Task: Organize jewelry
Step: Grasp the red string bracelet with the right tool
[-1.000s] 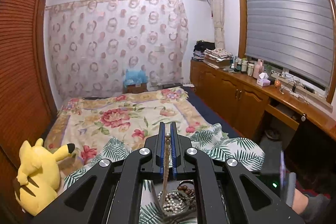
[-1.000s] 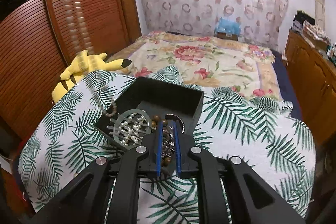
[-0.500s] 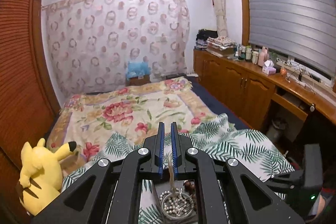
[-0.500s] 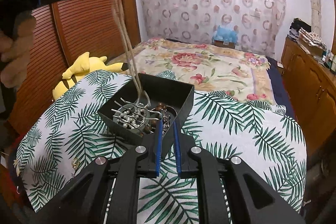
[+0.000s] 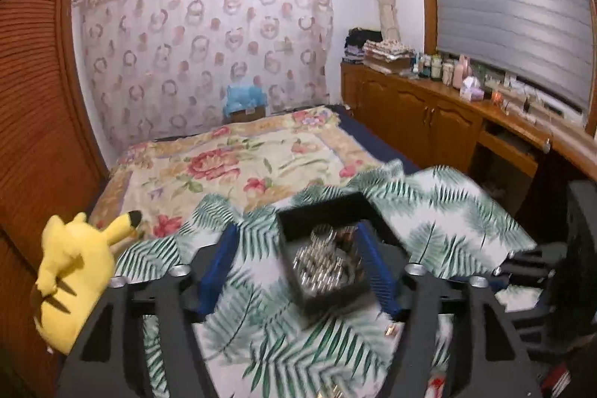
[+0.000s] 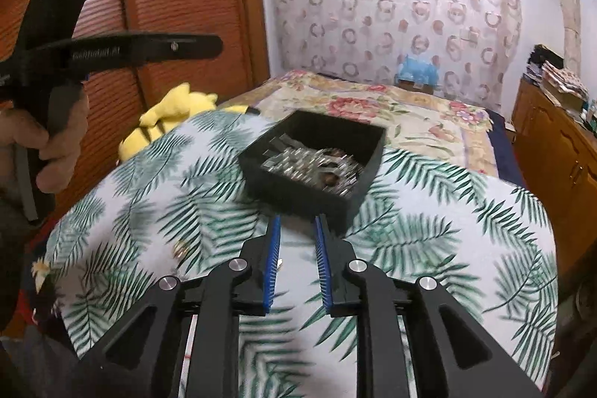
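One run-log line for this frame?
left gripper: jaws opening, empty | right gripper: jaws opening, empty | black box: jewelry inside, on leaf-print cloth

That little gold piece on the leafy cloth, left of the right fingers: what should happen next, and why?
Probably the right gripper, its fingers opening with nothing between them, should swing left to the small gold piece. It lies loose on the cloth, outside the black box that holds the other jewelry.
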`<action>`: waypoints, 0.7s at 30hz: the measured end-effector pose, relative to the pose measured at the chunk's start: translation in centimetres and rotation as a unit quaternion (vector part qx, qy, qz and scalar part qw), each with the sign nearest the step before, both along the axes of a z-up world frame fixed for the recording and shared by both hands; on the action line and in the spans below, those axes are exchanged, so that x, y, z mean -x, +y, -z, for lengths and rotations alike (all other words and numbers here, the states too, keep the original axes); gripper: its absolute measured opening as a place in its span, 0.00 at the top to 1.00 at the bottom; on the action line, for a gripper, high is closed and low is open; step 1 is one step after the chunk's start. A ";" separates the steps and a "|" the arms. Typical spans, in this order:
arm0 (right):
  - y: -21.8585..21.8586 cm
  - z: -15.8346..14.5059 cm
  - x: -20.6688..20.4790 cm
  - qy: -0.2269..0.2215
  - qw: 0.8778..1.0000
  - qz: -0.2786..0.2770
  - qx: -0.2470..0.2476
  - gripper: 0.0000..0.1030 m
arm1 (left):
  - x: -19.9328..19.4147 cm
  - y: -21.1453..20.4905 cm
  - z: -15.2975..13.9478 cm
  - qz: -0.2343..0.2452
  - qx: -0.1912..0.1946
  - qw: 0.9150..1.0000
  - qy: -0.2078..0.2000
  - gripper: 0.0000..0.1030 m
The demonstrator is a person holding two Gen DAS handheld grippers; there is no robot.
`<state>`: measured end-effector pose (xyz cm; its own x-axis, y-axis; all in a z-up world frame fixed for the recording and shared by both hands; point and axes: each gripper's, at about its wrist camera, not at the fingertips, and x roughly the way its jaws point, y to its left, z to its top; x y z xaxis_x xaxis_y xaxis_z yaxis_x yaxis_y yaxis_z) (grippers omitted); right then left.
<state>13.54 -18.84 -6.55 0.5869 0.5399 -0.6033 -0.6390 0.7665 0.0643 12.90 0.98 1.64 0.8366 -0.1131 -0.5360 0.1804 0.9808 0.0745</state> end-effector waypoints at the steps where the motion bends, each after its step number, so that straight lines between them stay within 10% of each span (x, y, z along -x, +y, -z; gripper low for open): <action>1: 0.4 0.3 0.5 0.001 1.000 -0.006 0.004 0.78 | 0.7 0.0 0.7 0.001 -0.004 1.000 0.002 0.28; 21: 4.0 5.9 5.4 0.064 0.989 -0.089 0.100 0.77 | 7.5 1.2 9.5 0.006 0.030 0.994 0.109 0.21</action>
<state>8.16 -14.86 -12.49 0.4055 0.4904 -0.7714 -0.7617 0.6478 0.0114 5.38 2.22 -7.86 0.7002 -0.1599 -0.6958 0.1981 0.9798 -0.0258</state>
